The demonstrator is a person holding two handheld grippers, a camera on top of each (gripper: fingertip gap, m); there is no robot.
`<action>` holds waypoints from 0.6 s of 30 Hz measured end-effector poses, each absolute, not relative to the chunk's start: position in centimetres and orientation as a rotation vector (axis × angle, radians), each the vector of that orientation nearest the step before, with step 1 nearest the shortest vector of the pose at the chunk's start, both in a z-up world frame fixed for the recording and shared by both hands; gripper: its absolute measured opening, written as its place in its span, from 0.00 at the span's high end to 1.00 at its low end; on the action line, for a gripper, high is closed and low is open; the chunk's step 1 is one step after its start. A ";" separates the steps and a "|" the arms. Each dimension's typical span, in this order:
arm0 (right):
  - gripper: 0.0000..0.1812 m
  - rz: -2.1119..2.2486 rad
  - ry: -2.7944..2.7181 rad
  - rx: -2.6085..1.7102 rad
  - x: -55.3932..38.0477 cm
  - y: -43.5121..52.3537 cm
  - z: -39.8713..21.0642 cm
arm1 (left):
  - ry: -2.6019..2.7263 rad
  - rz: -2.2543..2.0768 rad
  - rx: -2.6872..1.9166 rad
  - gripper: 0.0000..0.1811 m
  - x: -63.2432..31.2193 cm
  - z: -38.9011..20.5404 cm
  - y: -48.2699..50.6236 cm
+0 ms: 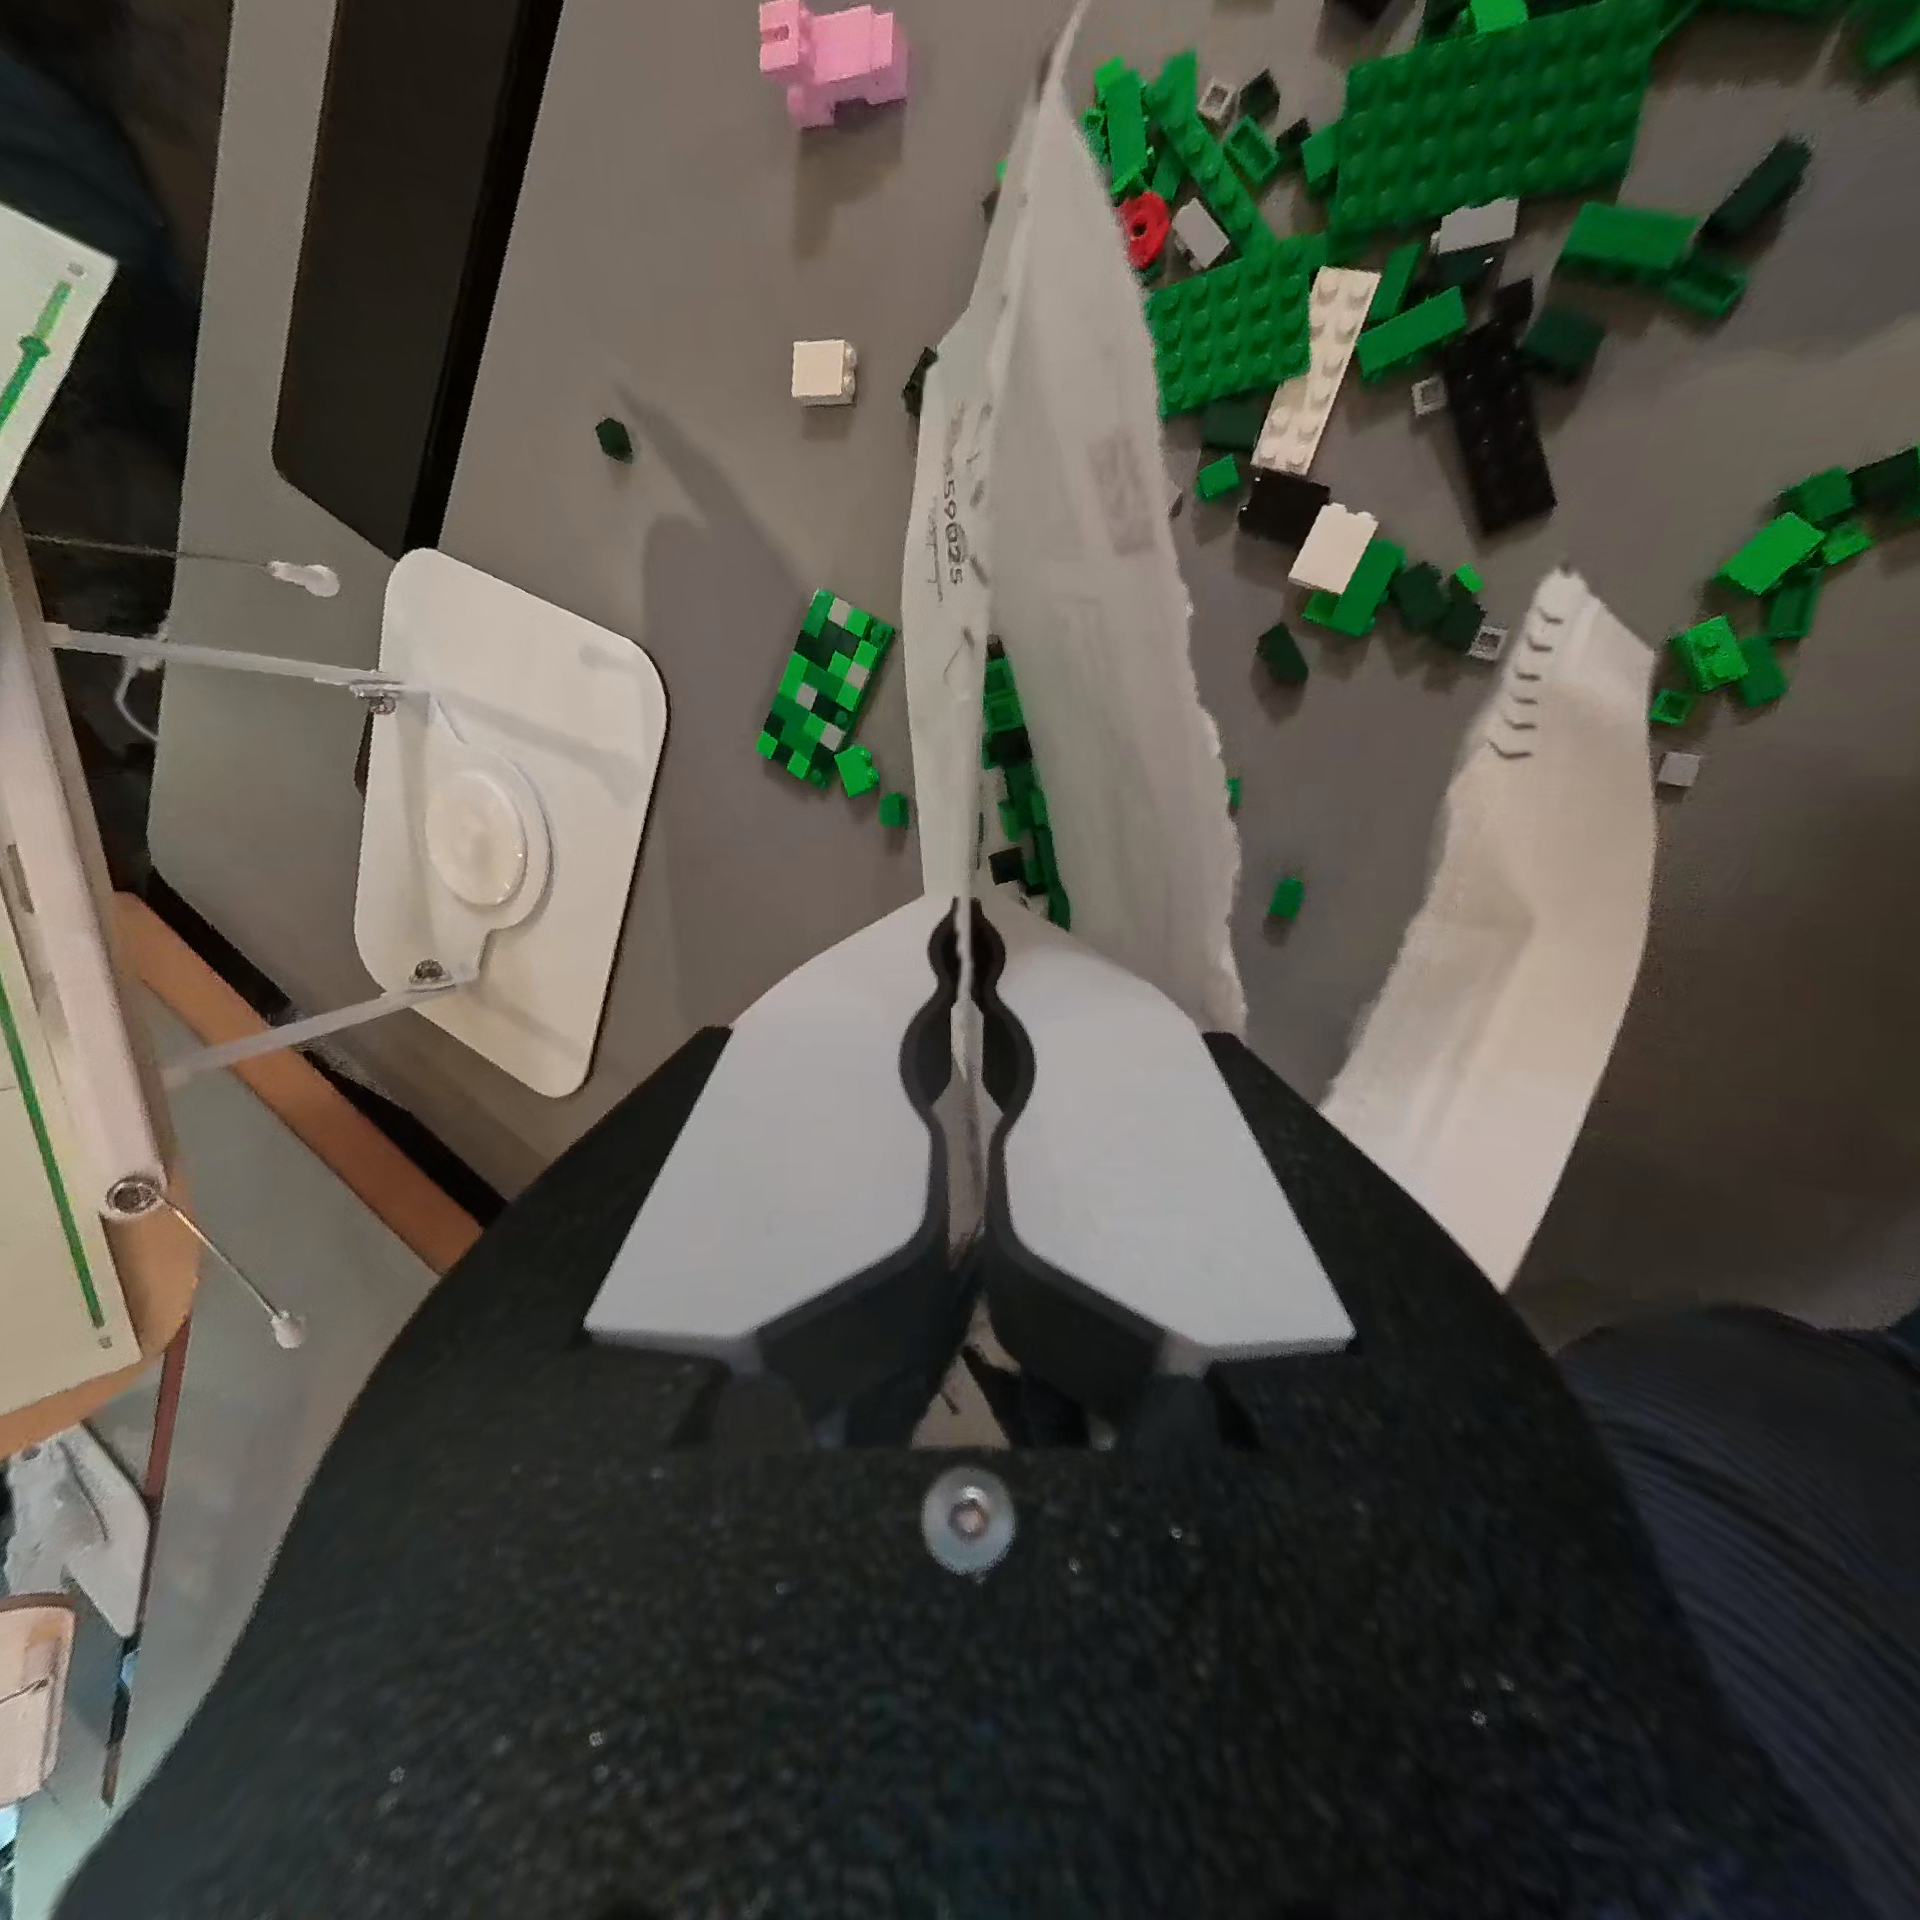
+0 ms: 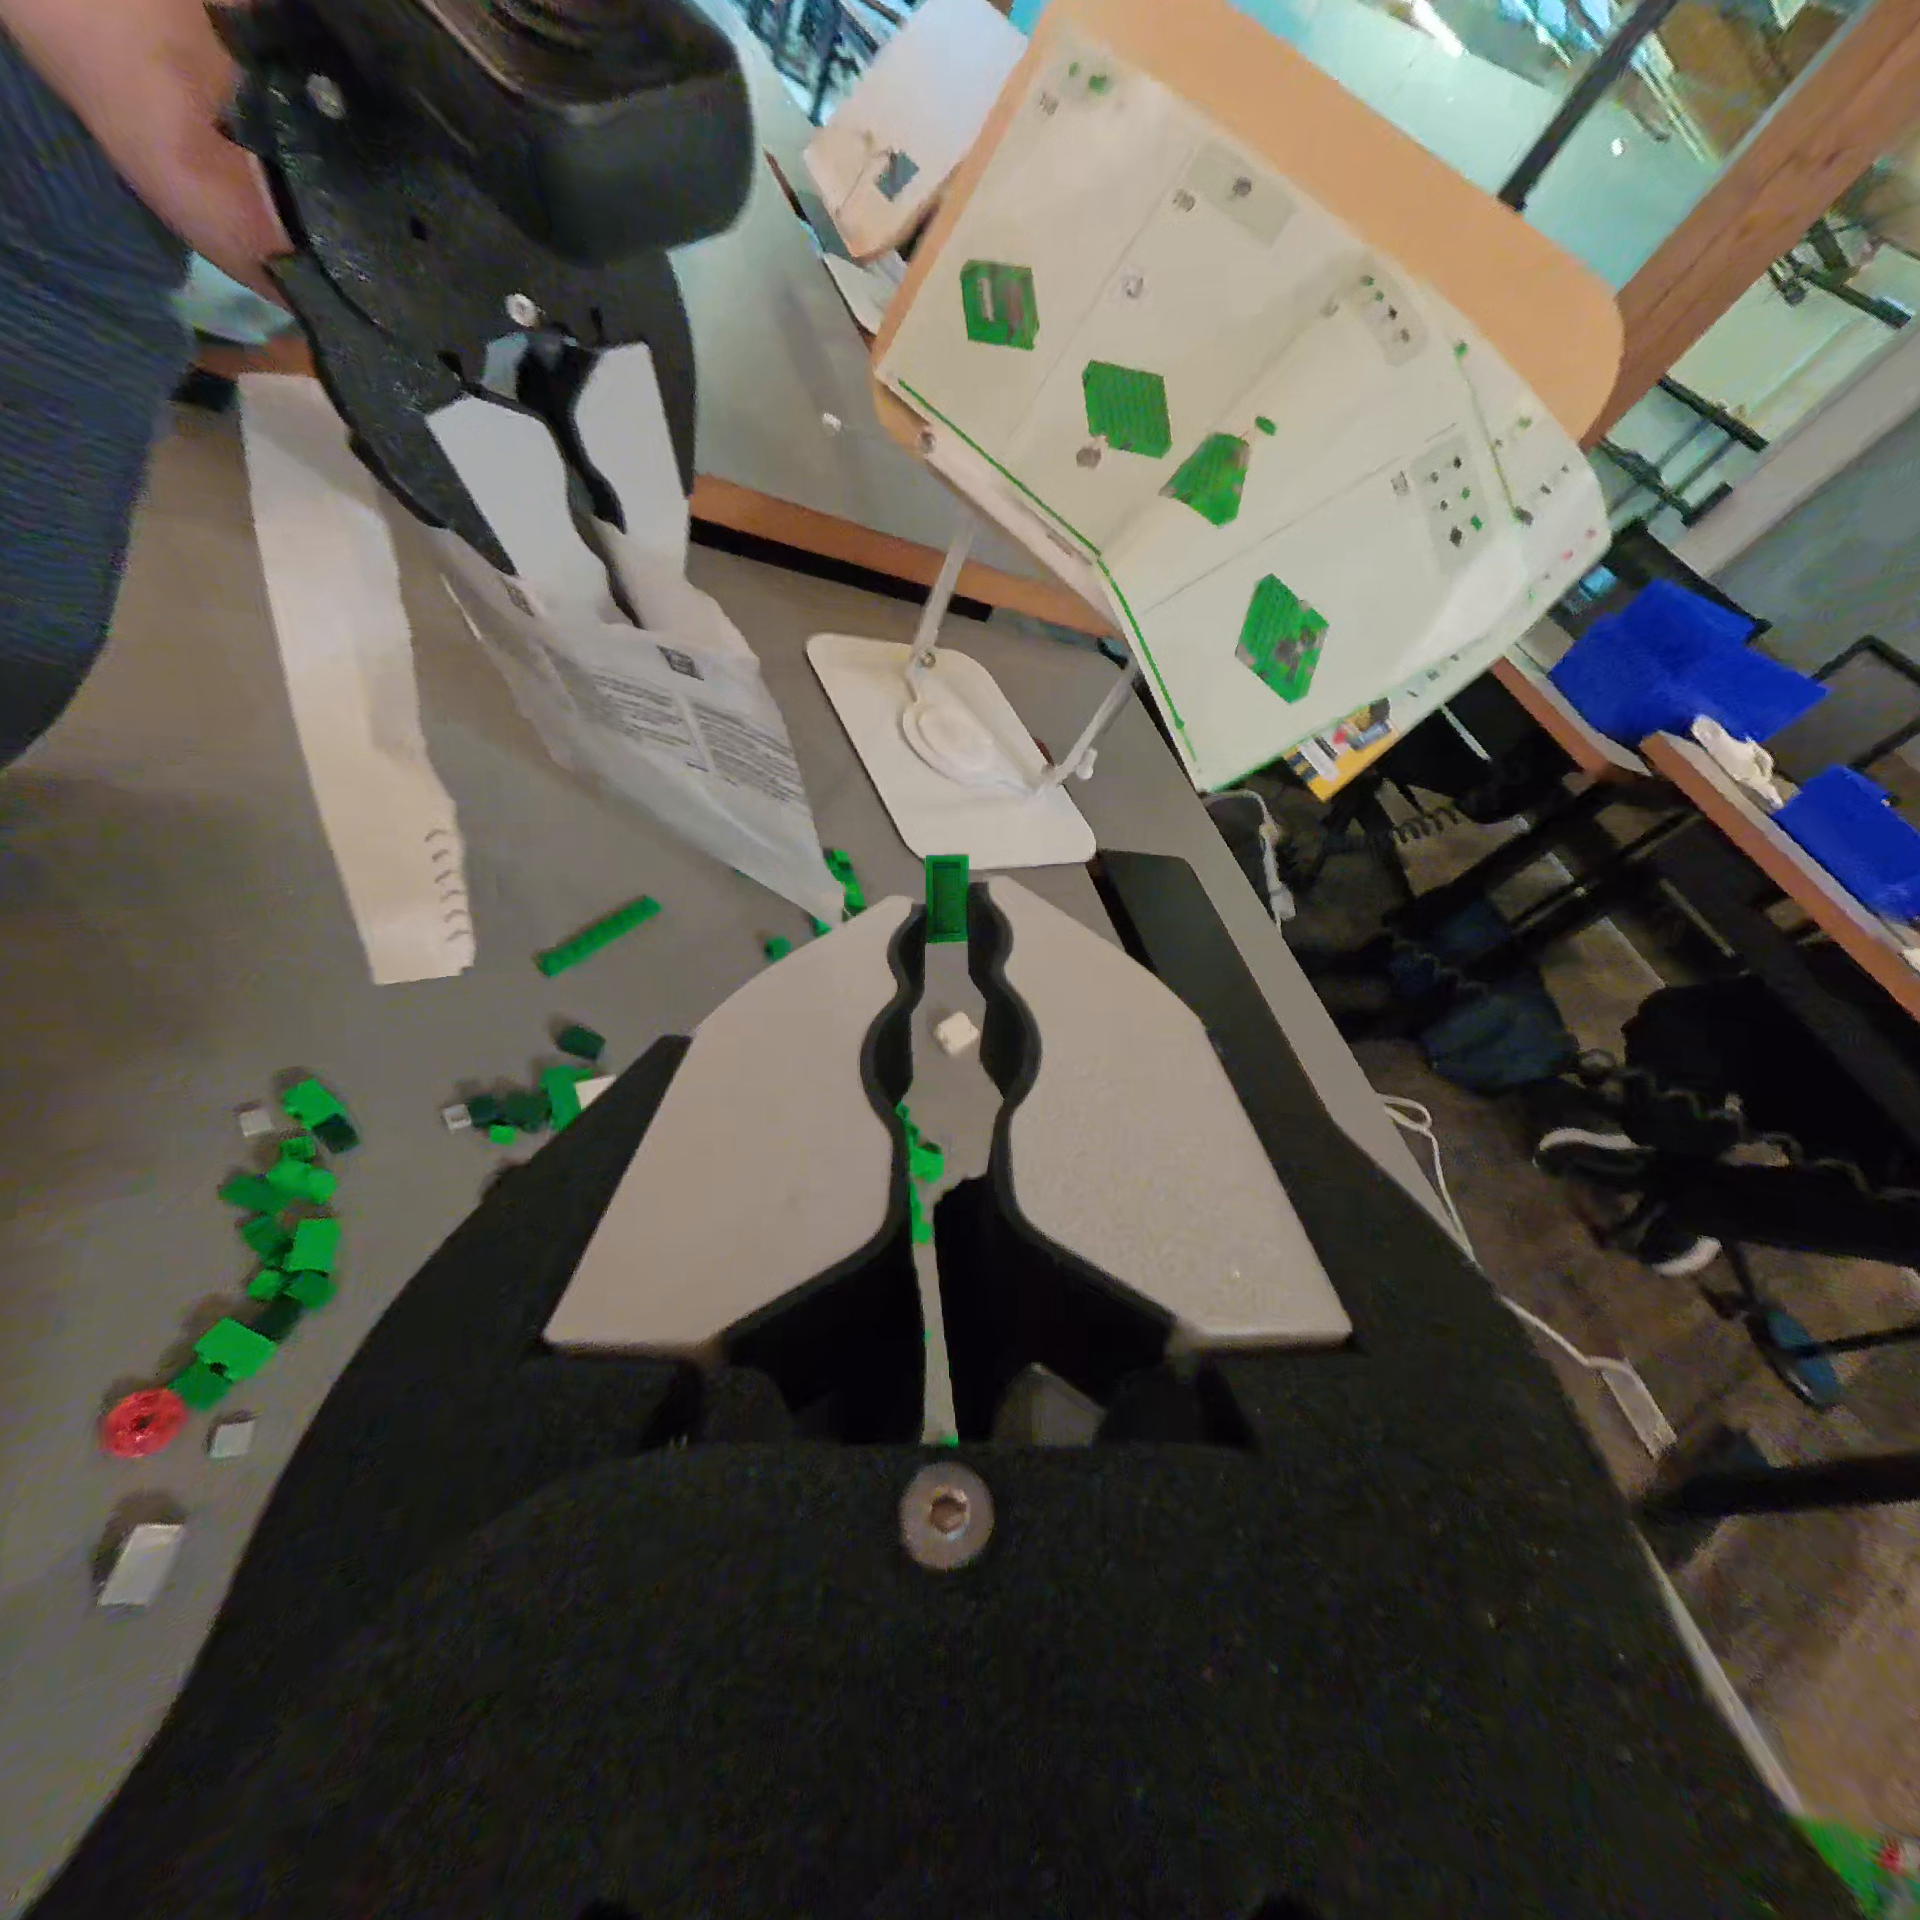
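My left claw (image 1: 971,935) pinches the torn white paper bag (image 1: 1060,582) by its edge, lifting it so it hangs over the desk (image 1: 675,260). My right claw (image 2: 948,914) grips a small green plate (image 2: 947,896) at its tips, near the desk's far edge beside the booklet stand (image 2: 956,769).

Left gripper (image 1: 968,925): black textured body, pale grey fingers, jaws pressed together on a thin white paper bag (image 1: 1049,540), pointing toward 12 o'clock. Right gripper (image 2: 948,914): same build, tips clamped on a small green plastic brick (image 2: 947,896), pointing toward 12 o'clock.
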State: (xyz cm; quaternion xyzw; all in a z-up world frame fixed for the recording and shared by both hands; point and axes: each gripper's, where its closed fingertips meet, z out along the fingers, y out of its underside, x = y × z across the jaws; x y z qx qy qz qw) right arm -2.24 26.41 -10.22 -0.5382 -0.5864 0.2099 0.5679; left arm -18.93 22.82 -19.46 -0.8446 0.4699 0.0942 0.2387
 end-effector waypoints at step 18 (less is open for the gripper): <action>0.96 0.070 -0.912 -1.956 17.2 23.1 -23.7 | 1.228 0.231 -2.302 1.00 -21.7 -19.9 25.0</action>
